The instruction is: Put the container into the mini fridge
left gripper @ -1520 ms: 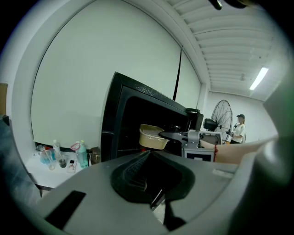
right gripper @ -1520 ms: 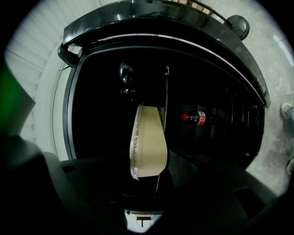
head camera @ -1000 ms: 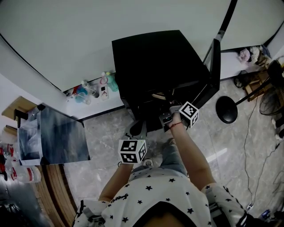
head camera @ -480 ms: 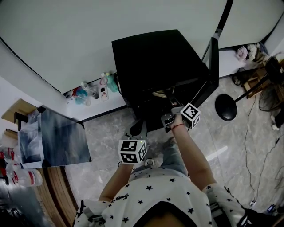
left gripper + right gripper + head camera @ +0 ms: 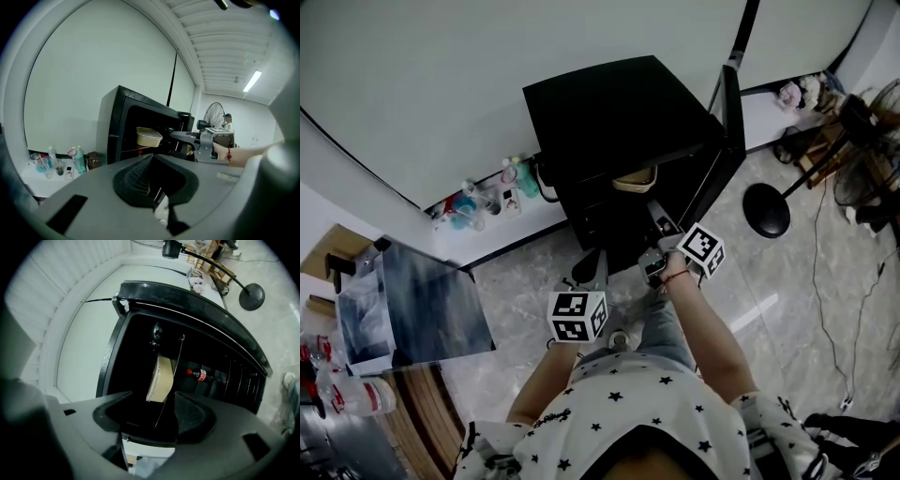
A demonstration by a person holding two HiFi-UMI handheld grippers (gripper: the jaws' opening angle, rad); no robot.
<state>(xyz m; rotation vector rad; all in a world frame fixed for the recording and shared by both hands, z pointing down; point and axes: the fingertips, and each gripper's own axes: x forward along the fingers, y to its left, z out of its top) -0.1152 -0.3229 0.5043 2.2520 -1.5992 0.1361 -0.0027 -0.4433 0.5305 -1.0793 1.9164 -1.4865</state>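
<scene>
The black mini fridge [image 5: 619, 112] stands against the wall with its door [image 5: 729, 131] swung open to the right. A beige lidded container [image 5: 630, 178] sits on its upper shelf; it also shows in the left gripper view [image 5: 149, 137] and the right gripper view [image 5: 159, 379]. My right gripper [image 5: 659, 246] is just in front of the opening, a short way back from the container. Its jaws are wide apart and closing, with nothing between them. My left gripper [image 5: 592, 270] hangs lower and to the left, near the floor, shut and empty.
A cola bottle [image 5: 199, 375] lies in the fridge door rack. Several bottles [image 5: 487, 192] stand along the wall to the left. A grey box [image 5: 422, 300] is at far left. A round stand base [image 5: 766, 209] and cables lie on the right floor.
My right gripper has drawn back from the fridge opening, leaving the container on the shelf. The left gripper has stayed in place.
</scene>
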